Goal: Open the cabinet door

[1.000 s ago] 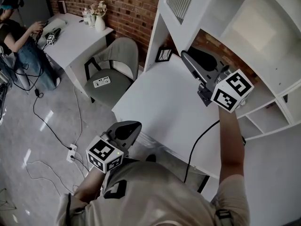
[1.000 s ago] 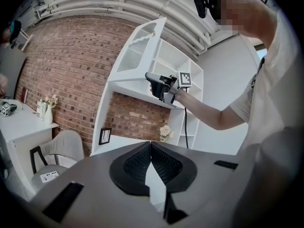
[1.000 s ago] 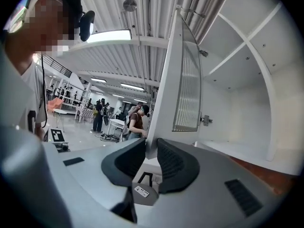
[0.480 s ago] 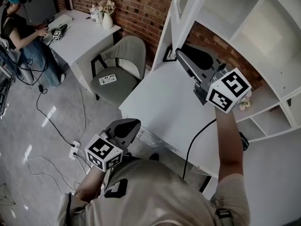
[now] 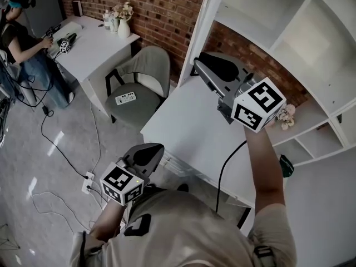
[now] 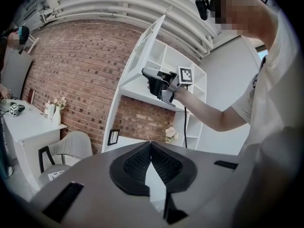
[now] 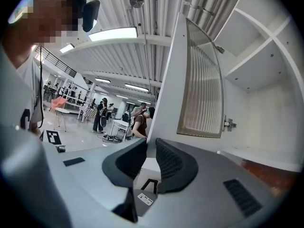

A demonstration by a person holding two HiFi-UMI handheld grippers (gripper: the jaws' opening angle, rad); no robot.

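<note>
While the white shelving unit point(image 5: 311, 49) fills the space to the right of the right gripper point(image 7: 151, 145), we have the cabinet door point(image 7: 167, 80) swung well out from it. The door stands upright and edge-on between that gripper's jaws and rises far above them. Its ribbed panel point(image 7: 202, 80) lies just right of the jaws' line, and the hinge point(image 7: 229, 123) sits farther right, at the cabinet wall.

The right gripper's jaws have just been closing with the door's free edge between them. The pads appear to press on both faces, so we read the gripper as clamped on the door. The left gripper point(image 6: 151, 144) hangs low and well apart from the door, its jaws pinched together on nothing.

We judge the door stiff, fairly light and free-swinging. Its painted frame looks smooth and may slip, and the ribbed panel, if it is glass, is fragile. The place to hold is the solid frame at the free edge, far from the hinge, never the panel.
</note>
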